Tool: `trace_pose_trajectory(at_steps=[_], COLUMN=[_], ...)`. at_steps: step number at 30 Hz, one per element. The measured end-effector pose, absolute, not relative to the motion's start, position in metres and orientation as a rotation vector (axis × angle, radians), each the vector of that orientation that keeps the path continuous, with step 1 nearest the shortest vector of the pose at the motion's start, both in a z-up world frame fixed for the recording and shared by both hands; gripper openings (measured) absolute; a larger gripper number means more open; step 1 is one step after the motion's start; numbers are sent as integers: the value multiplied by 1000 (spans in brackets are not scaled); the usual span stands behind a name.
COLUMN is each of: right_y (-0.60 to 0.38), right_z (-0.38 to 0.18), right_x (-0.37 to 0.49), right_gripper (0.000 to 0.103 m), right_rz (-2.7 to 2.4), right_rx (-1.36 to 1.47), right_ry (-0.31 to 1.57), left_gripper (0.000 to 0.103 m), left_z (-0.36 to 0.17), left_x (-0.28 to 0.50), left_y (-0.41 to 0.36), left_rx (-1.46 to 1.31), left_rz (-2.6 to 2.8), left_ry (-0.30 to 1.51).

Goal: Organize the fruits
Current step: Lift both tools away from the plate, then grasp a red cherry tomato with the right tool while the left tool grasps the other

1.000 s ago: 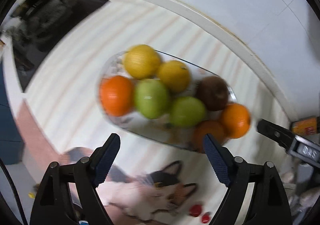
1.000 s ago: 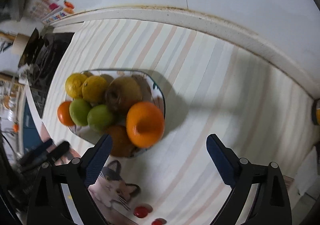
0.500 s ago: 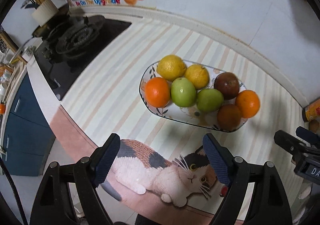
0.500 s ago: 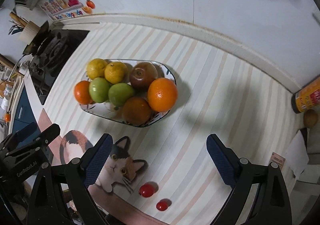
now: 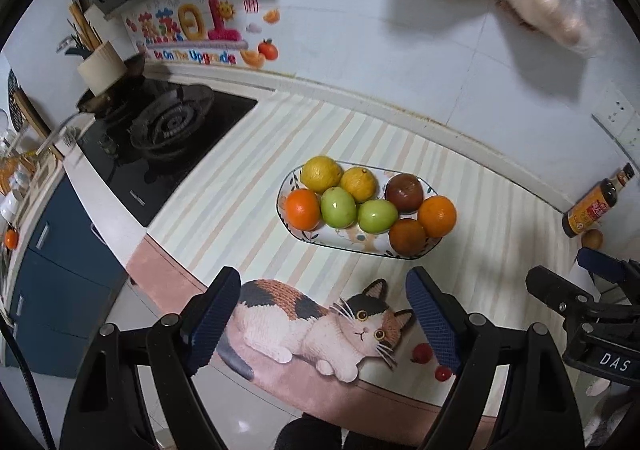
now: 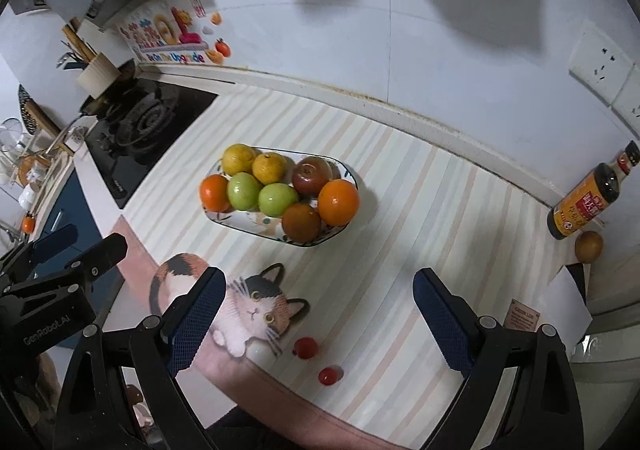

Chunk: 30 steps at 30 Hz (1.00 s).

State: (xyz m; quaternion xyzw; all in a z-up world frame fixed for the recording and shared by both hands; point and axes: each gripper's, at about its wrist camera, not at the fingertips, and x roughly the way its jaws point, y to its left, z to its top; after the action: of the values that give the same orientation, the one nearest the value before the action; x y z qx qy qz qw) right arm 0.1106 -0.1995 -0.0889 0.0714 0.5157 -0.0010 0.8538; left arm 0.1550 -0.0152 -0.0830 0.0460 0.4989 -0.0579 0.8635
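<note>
Left gripper and right gripper: both with jaws wide apart, nothing between them. Housings partly cut off; "DAS" readable on right unit, "GenRobot.AI" on left. Two small red fruits near mat edge. Plate of fruit sits mid-counter. Bottle label illegible. Wall sticker reads "Be On The Upgrade". Bagged item at top blurred.

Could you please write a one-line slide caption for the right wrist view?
Open right gripper above a striped counter, plate of sorted fruit ahead, two cherry tomatoes near the cat mat.
</note>
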Motion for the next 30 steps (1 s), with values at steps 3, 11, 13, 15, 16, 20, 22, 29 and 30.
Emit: trace_pose_trajectory(at_steps=[3,11,13,15,16,20,22,29,30], right_y=[-197,-196,-197,-199,-199,-202,-203,-204,-205], right_z=[-74,-43,-36,-30,-28,-21,-19,-22,-25], right_x=[96,65,58,53,52,45,43,45,46], right_gripper=[97,97,97,97,97,97,97,97,97], right_rz=[2,20,17,19,19,18,22,25,24], right_rx=[148,167,162,168,168,180,188,213,223], right_ry=[1060,1015,1001,991,988,975,971,966,972], left_gripper=[84,84,84,84,84,84,84,84,84], left_z=[-73,-47,-42,-39,-37,-35,-34,-34,-34], left_x=[146,118,112,107,104,96,94,95,96], left_y=[-13,-8,-7,-7,-7,-9,-10,-13,-12], left_rx=[93,70,66,64,59,57,58,54,54], left_rz=[-126,-132,-133,-132,-135,-140,-143,-140,-139], left_ry=[1037,1006,999,994,993,993,992,989,988])
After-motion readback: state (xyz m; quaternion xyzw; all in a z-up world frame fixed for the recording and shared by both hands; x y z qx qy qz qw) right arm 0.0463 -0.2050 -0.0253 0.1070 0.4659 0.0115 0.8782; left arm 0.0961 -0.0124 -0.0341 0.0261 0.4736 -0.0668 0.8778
